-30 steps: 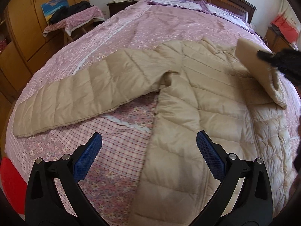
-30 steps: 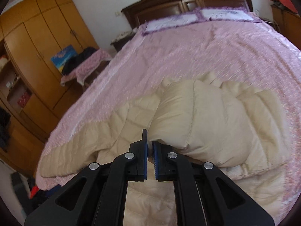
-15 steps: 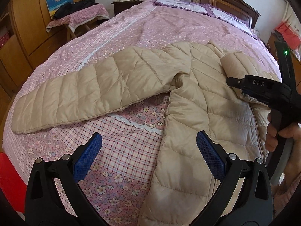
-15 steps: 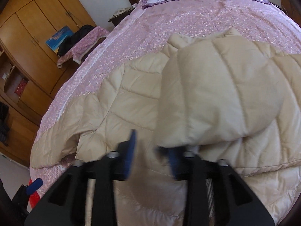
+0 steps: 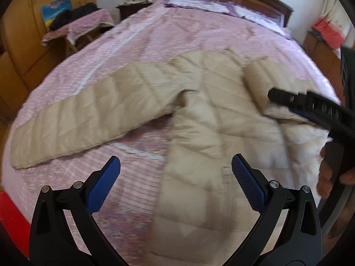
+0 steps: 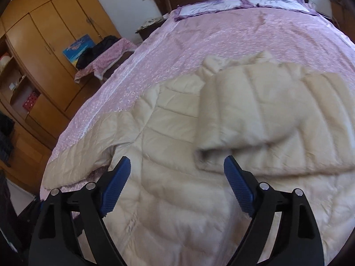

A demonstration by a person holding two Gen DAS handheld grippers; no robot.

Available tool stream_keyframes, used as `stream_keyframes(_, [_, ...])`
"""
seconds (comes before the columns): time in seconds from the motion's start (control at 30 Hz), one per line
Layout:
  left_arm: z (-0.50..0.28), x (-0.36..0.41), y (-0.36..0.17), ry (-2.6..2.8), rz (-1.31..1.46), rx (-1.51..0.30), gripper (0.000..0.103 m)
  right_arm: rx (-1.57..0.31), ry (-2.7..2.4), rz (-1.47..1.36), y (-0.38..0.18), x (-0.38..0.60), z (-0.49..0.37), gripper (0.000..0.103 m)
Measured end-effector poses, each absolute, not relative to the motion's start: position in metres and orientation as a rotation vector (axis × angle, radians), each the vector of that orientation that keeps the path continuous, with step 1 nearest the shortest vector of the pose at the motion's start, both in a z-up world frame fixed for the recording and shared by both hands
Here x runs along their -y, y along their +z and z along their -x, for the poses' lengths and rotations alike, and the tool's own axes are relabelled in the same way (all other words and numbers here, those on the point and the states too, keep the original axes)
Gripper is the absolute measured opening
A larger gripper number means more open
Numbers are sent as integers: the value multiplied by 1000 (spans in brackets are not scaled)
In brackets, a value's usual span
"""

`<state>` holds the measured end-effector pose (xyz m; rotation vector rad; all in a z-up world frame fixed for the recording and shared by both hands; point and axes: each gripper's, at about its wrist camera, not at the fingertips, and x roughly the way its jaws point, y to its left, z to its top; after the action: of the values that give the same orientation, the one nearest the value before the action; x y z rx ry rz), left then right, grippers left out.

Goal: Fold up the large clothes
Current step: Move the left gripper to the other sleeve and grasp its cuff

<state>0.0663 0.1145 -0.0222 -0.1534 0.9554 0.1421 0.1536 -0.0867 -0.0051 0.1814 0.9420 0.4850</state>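
Released a moment ago, the folded sleeve [image 6: 255, 119] now lies across the jacket [image 6: 173, 199] chest, just ahead of the right gripper [image 6: 177, 181], jaws spread. Left gripper [image 5: 176, 177] hovers over the jacket's near edge, jaws spread too; the other sleeve [image 5: 88, 115] stretches across the pink bed [image 5: 177, 28] beyond.

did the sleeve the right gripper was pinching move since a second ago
Yes. The folded sleeve dropped out of the right gripper, now open, and lies flat across the jacket, its cuff nearer the jacket body than before.
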Motion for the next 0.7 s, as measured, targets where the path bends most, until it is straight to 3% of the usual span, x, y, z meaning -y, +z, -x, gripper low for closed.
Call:
stream_keyframes(0.33, [-100, -45, -2, -14, 90, -920, 100, -896, 260, -192, 21, 179, -133, 85])
stream_keyframes(0.7, [-163, 52, -5, -149, -31, -887, 100, -888, 85, -299, -3, 256, -137, 85])
